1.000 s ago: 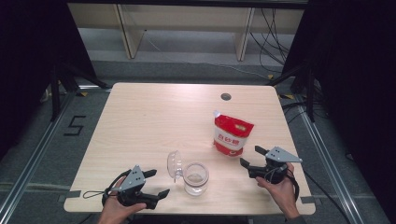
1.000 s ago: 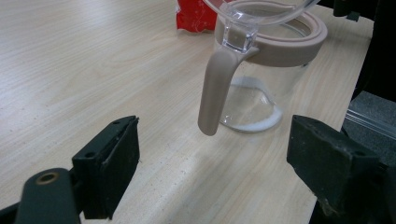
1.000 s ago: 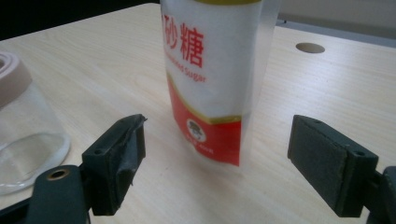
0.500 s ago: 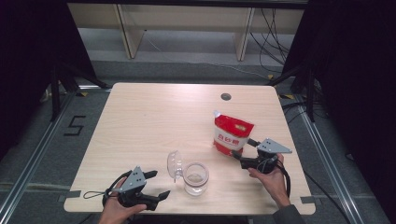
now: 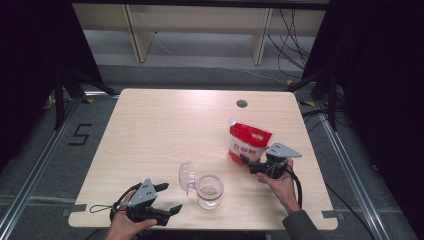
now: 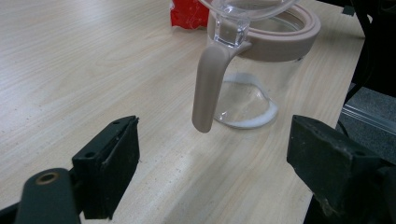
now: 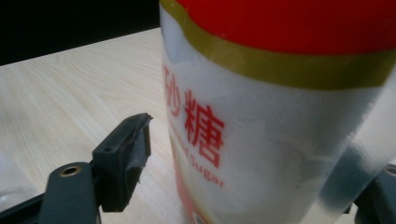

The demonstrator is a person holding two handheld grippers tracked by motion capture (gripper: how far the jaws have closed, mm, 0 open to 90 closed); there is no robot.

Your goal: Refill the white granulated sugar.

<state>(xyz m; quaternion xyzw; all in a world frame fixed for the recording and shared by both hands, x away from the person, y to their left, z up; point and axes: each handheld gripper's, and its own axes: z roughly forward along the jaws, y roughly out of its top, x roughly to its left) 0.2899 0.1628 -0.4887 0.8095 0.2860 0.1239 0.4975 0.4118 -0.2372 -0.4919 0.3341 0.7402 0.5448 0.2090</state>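
Red-and-white plastic sugar bag (image 5: 248, 142) is standing upright right of the clear glass jar (image 5: 209, 190), lid hinged open. Right gripper (image 5: 246, 161) is being closed around the bag, pads not yet pressing. Left gripper (image 5: 168, 197) is being held unclenched, empty. Lifting and pouring are left.

A red-and-white sugar bag (image 5: 248, 142) is standing upright near the bench's right edge, its top cut open.

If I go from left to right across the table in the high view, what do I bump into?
left gripper → open jar lid → glass jar → red sugar bag → right gripper at the bag's side.
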